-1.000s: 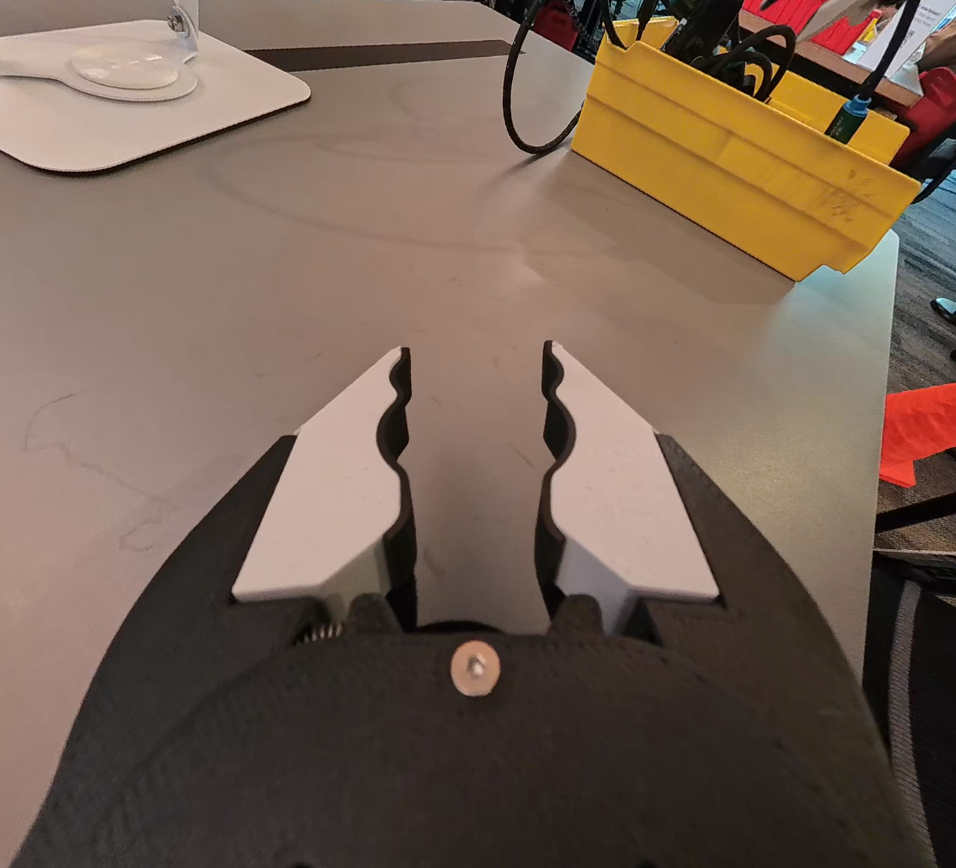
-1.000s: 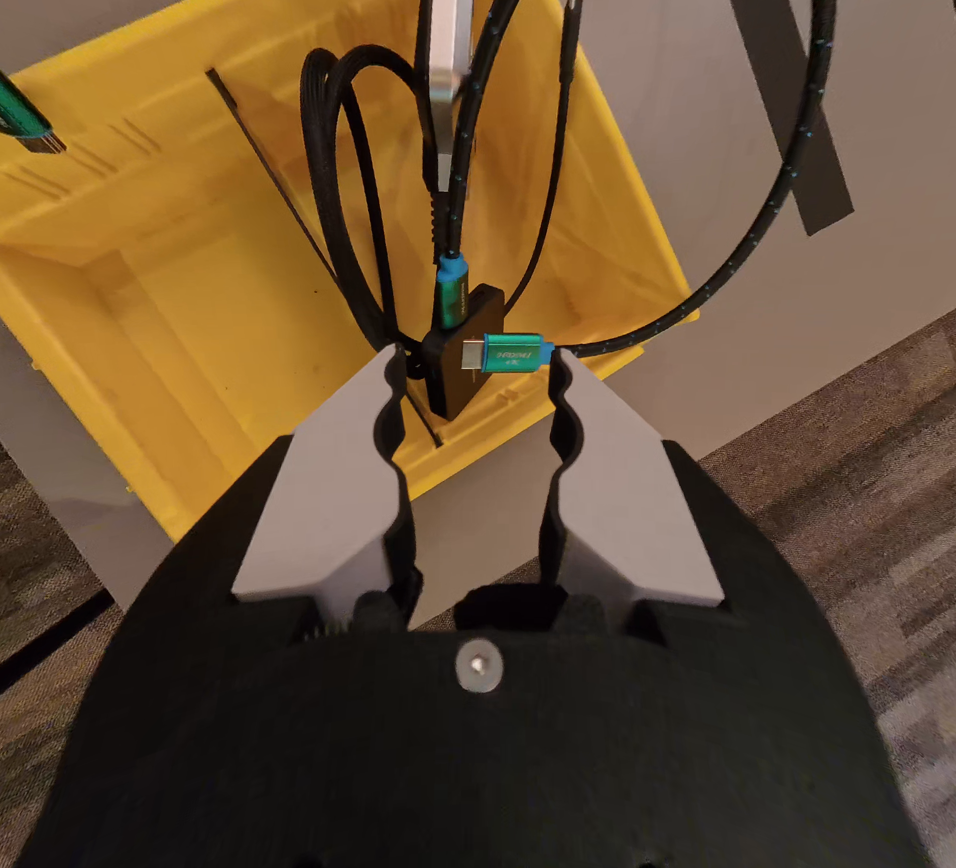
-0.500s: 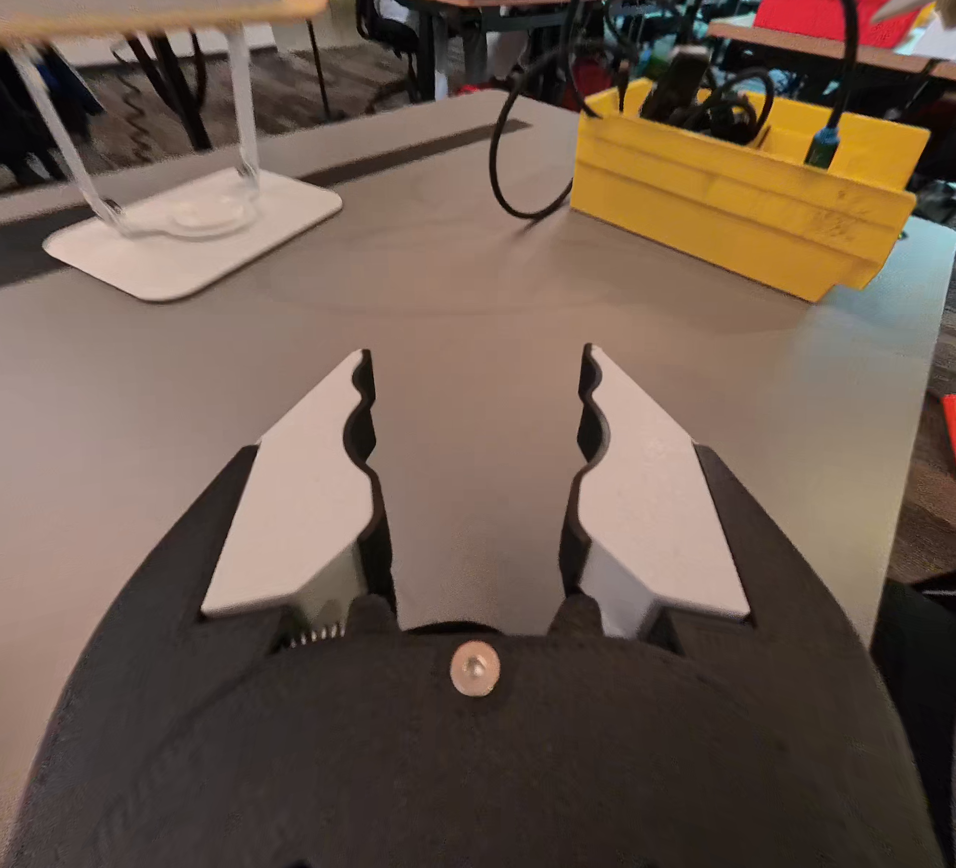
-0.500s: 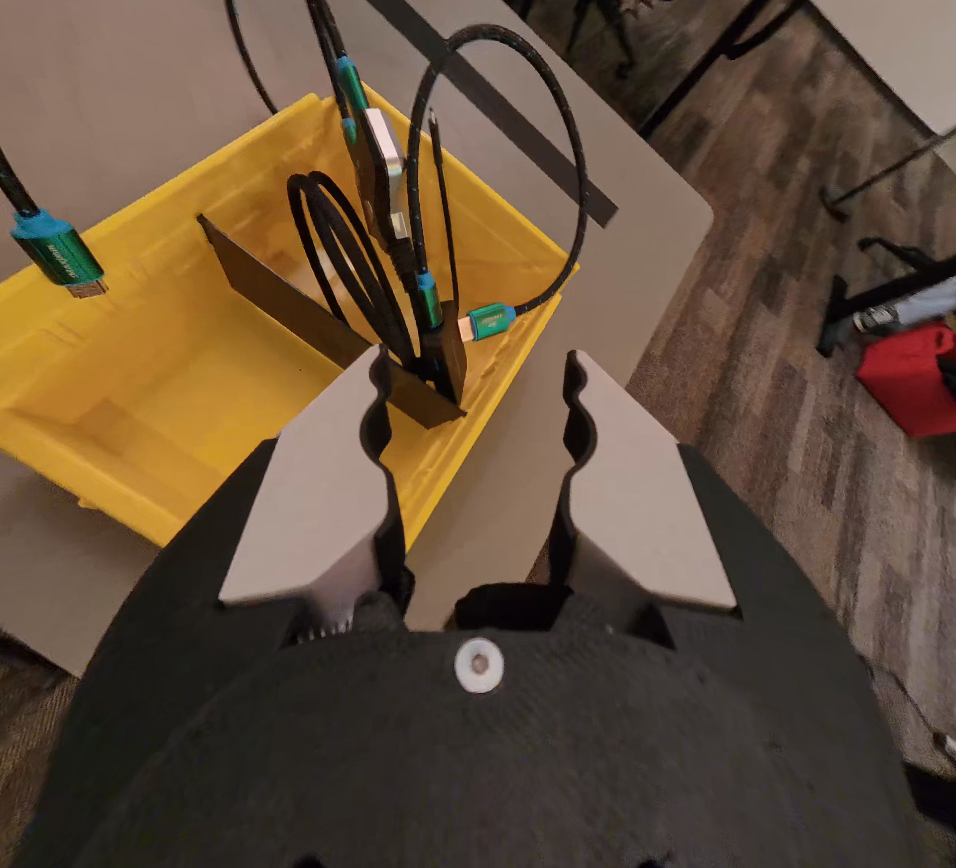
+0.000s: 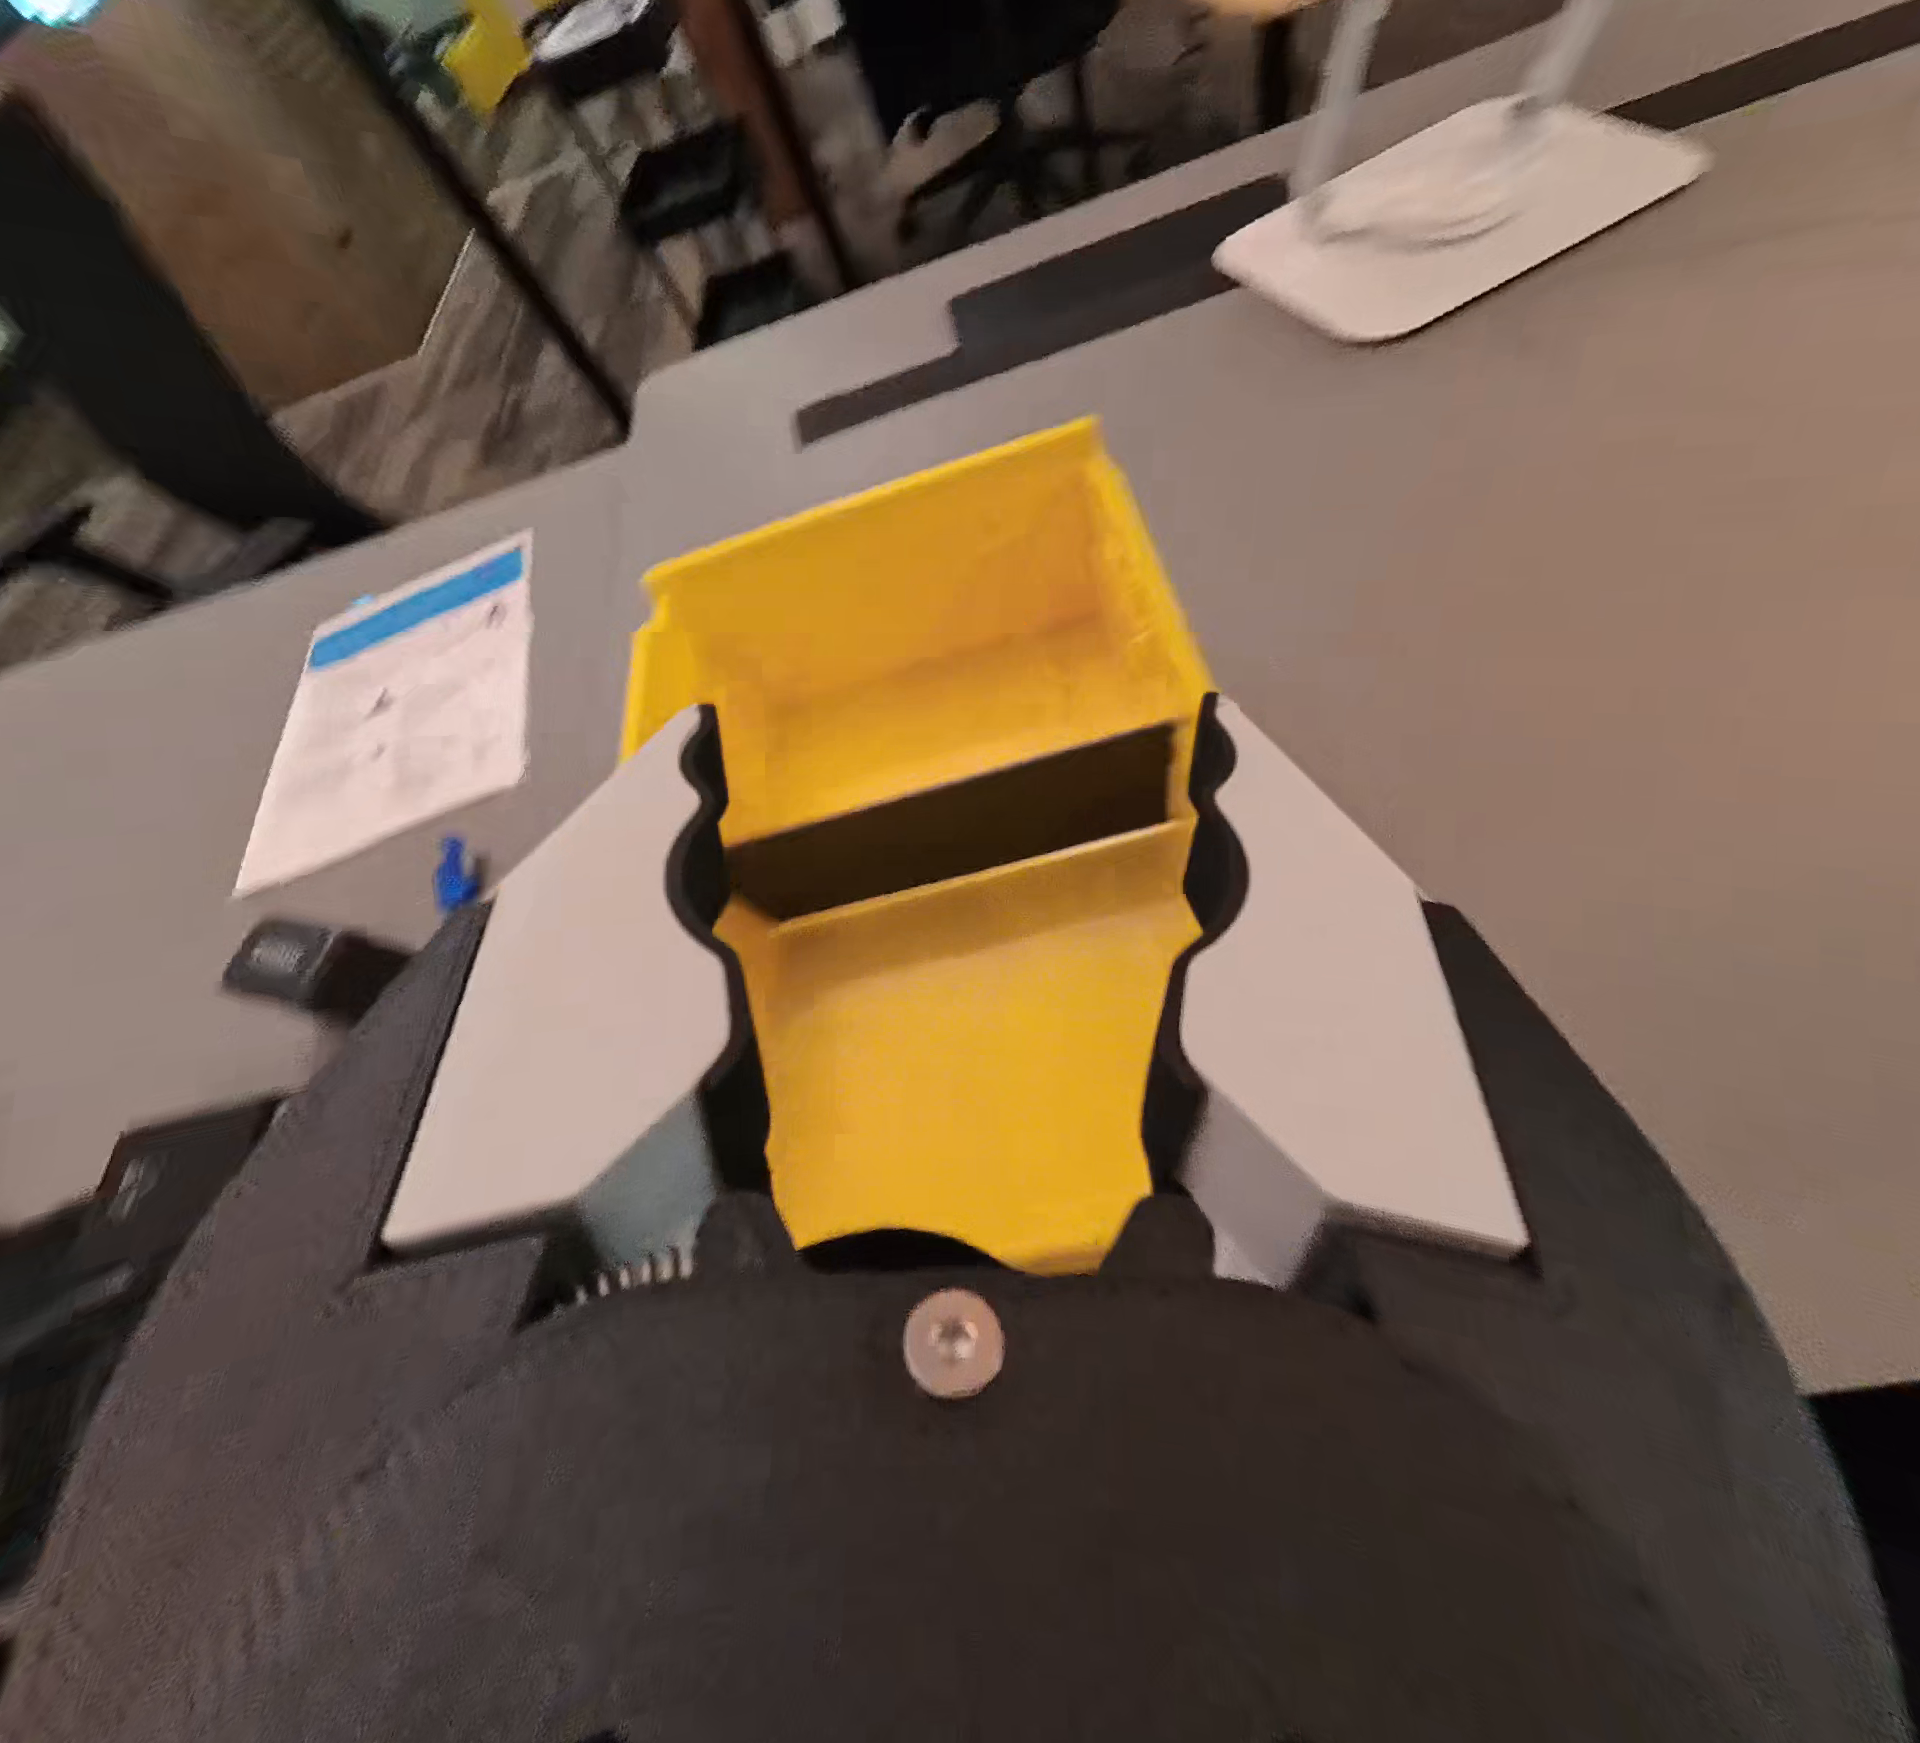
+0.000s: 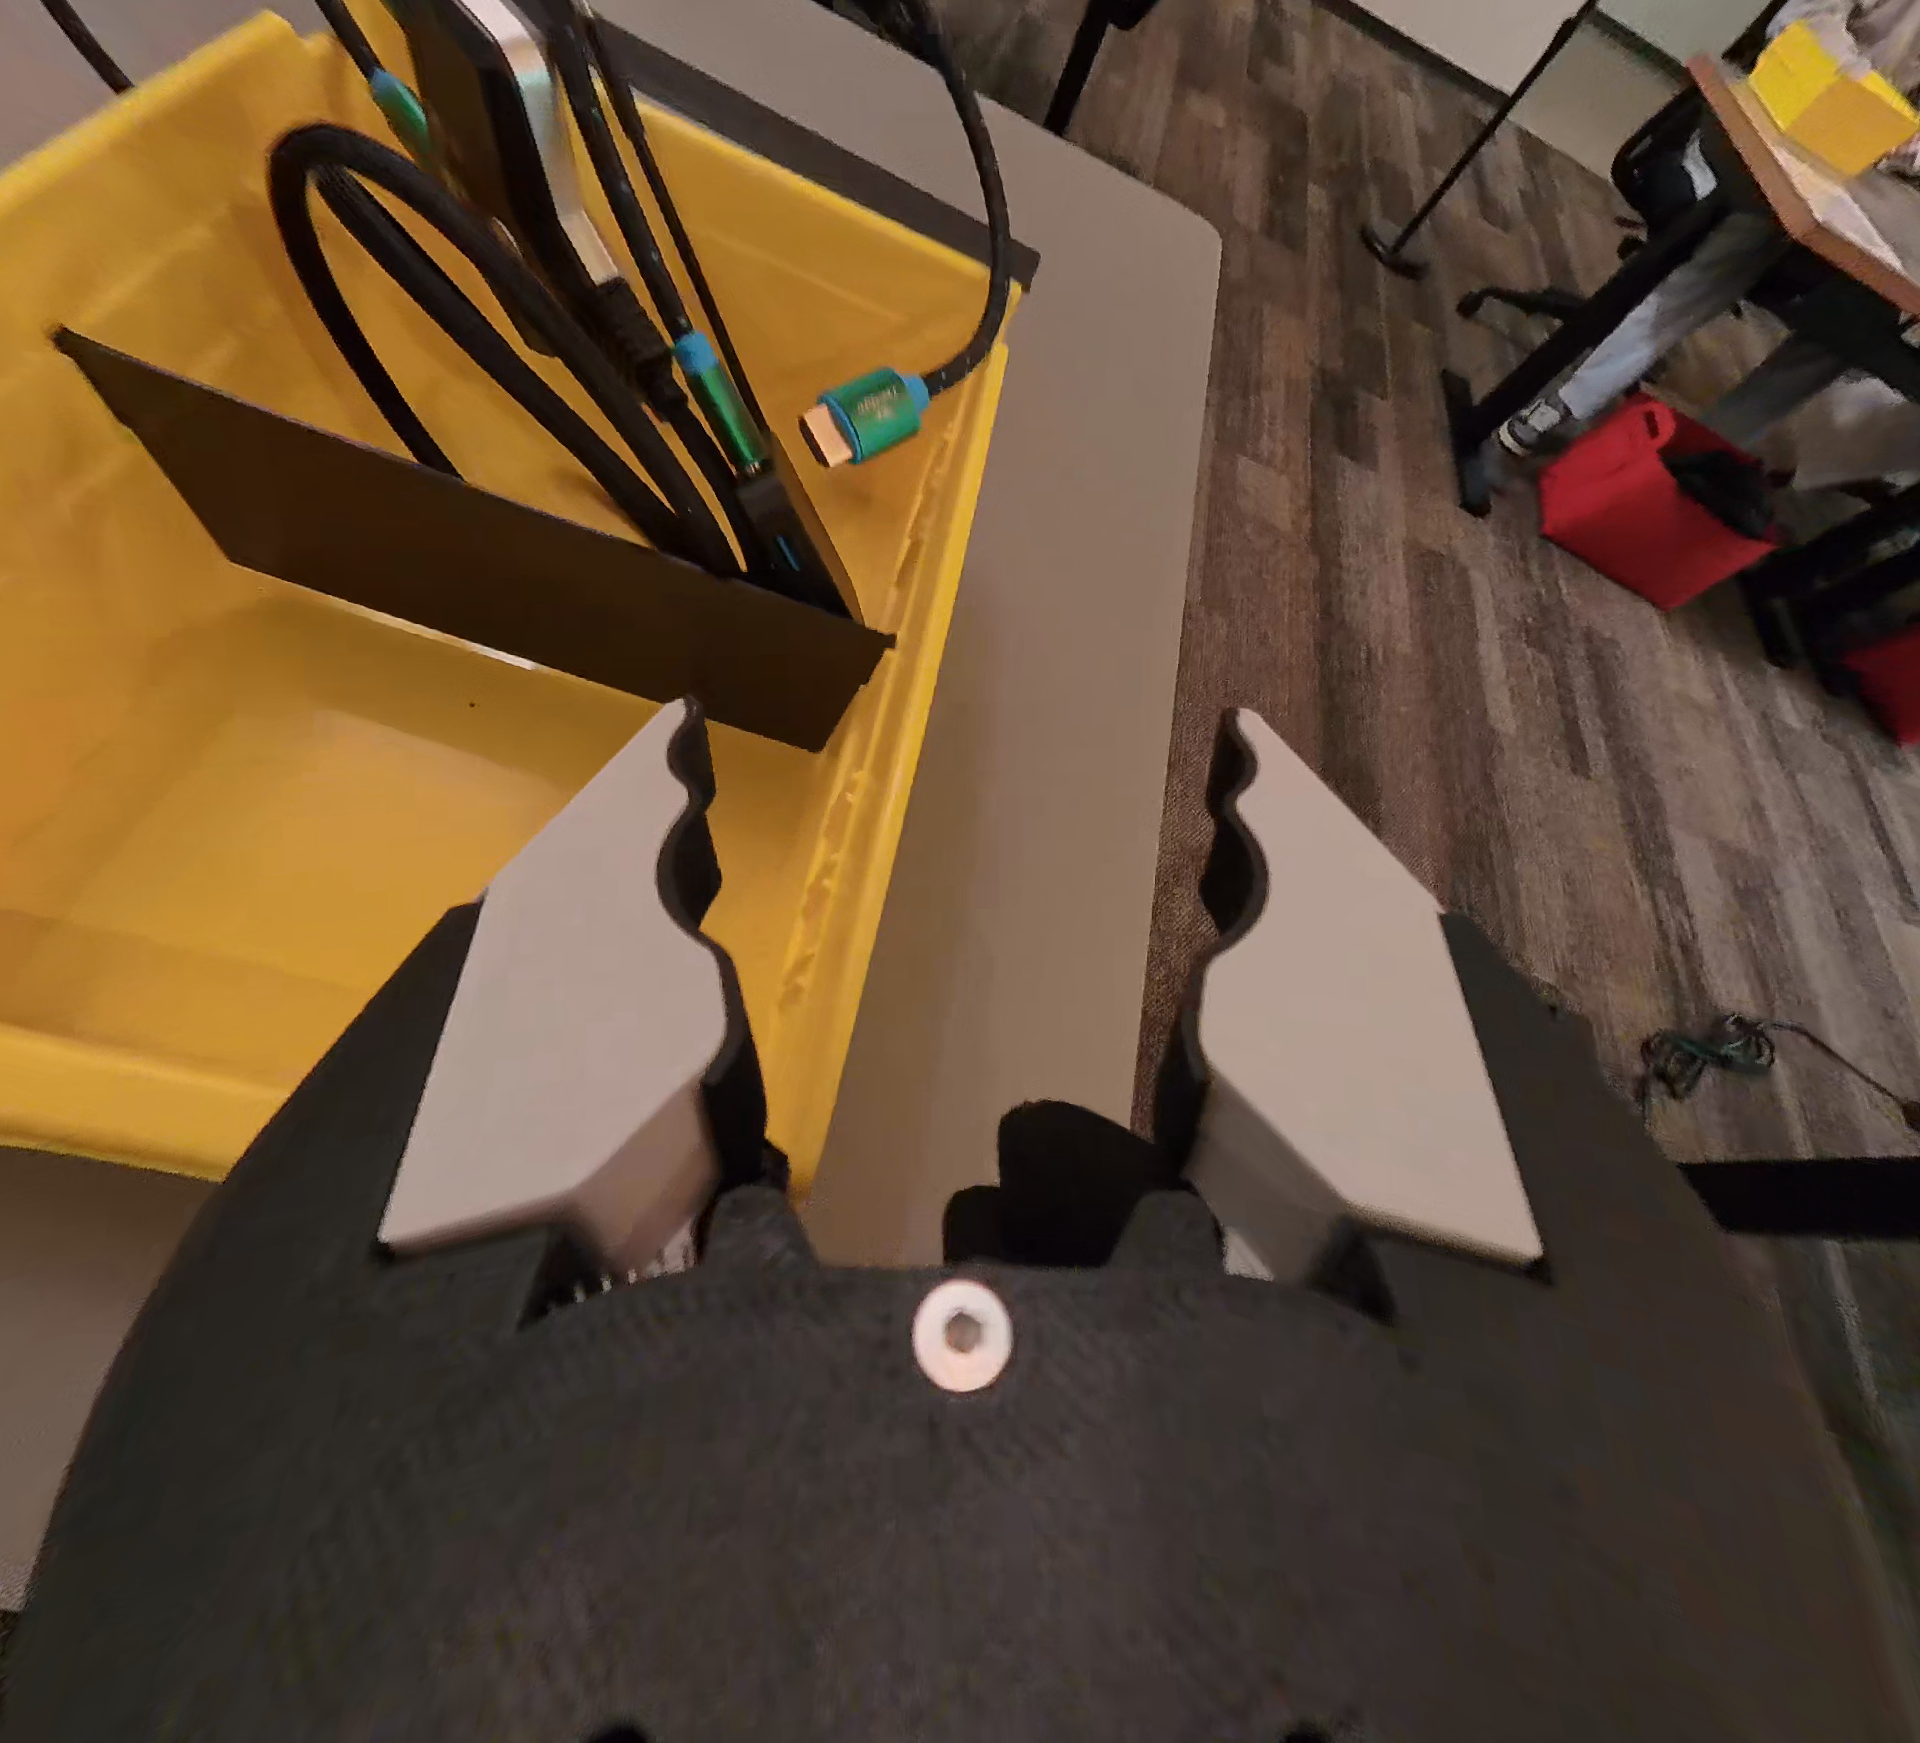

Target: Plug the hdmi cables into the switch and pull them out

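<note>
In the right wrist view a yellow bin (image 6: pixel 904 654) with a black divider (image 6: pixel 468 540) holds coiled black cables (image 6: pixel 416 291). A small black switch (image 6: pixel 774 509) stands in its far right corner with one teal HDMI plug (image 6: pixel 717 394) in its top. A second teal plug (image 6: pixel 862 415) hangs free just right of it on a braided cable. My right gripper (image 6: pixel 961 711) is open and empty, above the bin's right wall, short of the plug. My left gripper (image 5: pixel 956 717) is open and empty above a yellow bin (image 5: pixel 894 571) whose visible compartments hold nothing.
A black and silver box (image 6: pixel 488 83) with teal plugs stands among the cables. The table edge (image 6: pixel 1174 654) runs close to the bin's right side, with floor beyond. In the left wrist view there are a paper sheet (image 5: pixel 405 706), a small black device (image 5: pixel 281 961) and a white stand base (image 5: pixel 1455 228). One gripper's finger ends stand about 85 centimetres off the other's. The small black switch (image 6: pixel 774 509) sits 9 centimetres or so from the ends of my right fingers.
The right gripper drew back and up from the switch and opened wider; the teal plug that sat at the switch now hangs free. The left gripper opened wider and swung over a bin.
</note>
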The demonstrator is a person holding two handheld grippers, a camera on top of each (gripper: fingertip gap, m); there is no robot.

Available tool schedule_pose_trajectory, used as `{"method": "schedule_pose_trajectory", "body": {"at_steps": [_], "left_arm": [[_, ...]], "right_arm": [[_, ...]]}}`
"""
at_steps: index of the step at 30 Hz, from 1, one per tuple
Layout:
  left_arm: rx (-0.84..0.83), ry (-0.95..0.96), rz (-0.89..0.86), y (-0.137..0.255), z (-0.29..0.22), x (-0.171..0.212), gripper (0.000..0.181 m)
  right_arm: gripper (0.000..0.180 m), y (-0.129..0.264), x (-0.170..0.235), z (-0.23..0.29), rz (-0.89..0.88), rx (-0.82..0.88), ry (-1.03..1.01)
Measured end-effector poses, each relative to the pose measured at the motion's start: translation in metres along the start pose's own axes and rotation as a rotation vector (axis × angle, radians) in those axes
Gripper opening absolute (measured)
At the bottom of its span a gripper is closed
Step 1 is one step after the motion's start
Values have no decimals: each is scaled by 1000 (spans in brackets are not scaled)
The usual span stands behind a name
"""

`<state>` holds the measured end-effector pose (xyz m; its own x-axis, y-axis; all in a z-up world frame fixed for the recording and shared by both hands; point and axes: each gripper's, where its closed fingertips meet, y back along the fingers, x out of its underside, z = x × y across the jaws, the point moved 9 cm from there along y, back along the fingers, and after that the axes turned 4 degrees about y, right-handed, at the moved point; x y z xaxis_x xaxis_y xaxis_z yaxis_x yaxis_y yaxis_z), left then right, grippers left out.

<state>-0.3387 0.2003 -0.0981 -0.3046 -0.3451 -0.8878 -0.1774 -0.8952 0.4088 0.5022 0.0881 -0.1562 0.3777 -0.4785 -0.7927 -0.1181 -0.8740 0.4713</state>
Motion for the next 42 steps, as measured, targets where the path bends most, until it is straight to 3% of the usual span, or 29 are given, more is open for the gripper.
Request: {"method": "schedule_pose_trajectory", "body": {"at_steps": [7,11,14,21,24,26,42], "left_arm": [[-170,229,187,-11,106,98,105],[-107,339,279,-29,123,139,115],[18,372,318,-45,119,155,94],[207,369,316,-61,107,154,34],[236,374,291,-64,104,153,25],[252,382,266,-65,102,153,6],[266,396,163,-79,72,132,0]], "right_arm": [[94,-25,23,12,52,-81,-79],[85,-36,31,21,90,-137,-117],[70,-39,31,22,92,-138,-135],[35,-38,31,26,118,-175,-159],[22,-37,33,28,130,-138,-139],[13,-36,34,29,106,-152,-161],[10,-38,16,63,88,-139,-182]]}}
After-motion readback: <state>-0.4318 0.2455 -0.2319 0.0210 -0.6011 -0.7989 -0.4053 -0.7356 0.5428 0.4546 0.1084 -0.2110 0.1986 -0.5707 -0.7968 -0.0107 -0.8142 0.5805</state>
